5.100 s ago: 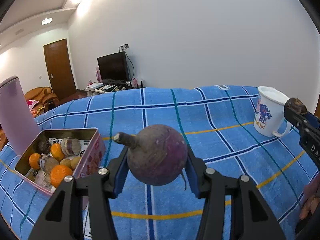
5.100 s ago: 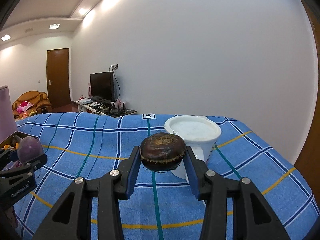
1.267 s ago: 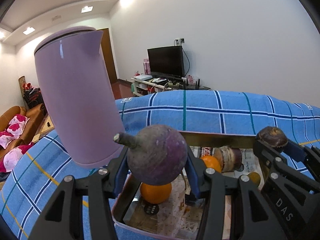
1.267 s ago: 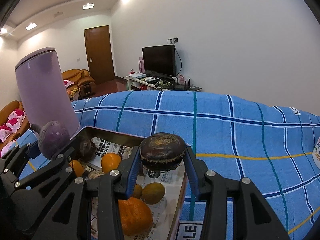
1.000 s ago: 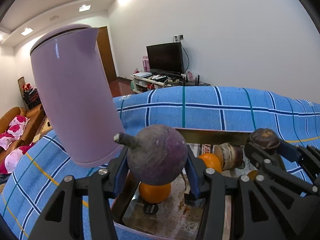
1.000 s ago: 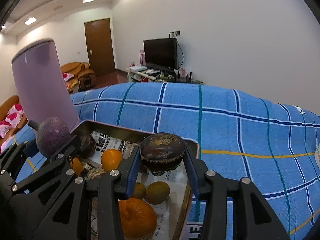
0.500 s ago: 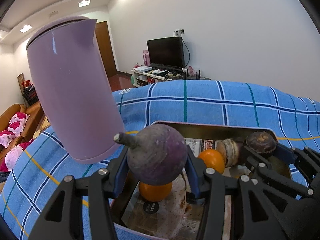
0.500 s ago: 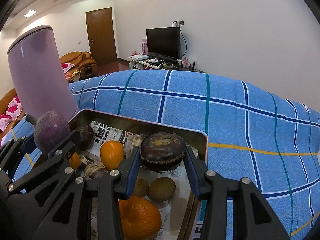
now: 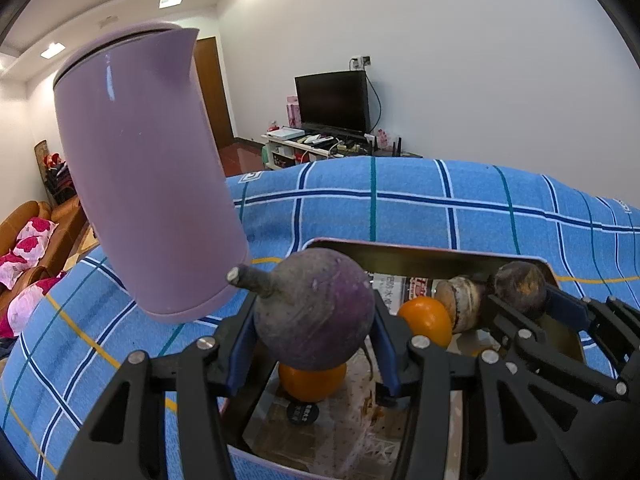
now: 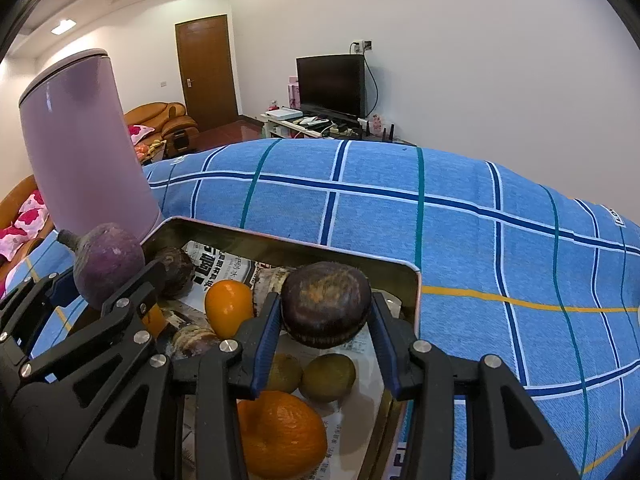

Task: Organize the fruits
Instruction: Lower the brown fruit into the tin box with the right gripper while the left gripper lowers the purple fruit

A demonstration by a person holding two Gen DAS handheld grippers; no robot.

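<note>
My left gripper (image 9: 314,334) is shut on a round purple fruit with a stubby stem (image 9: 316,312), held above the near left part of a metal tin (image 9: 424,252). My right gripper (image 10: 325,326) is shut on a dark brown flattened fruit (image 10: 326,304), over the tin's right side (image 10: 416,304). Each gripper shows in the other's view: the right gripper (image 9: 520,296) and the left gripper (image 10: 104,276). Inside the paper-lined tin lie oranges (image 10: 280,436), small green-brown fruits (image 10: 328,376) and dark fruits (image 10: 176,266).
A tall lilac kettle (image 9: 144,184) stands just left of the tin on the blue checked cloth (image 10: 460,232). Beyond the table lie a TV stand, a wooden door and an orange sofa.
Both grippers have tilted slightly lower over the tin, so more of its inside shows. Both fruits remain gripped.
</note>
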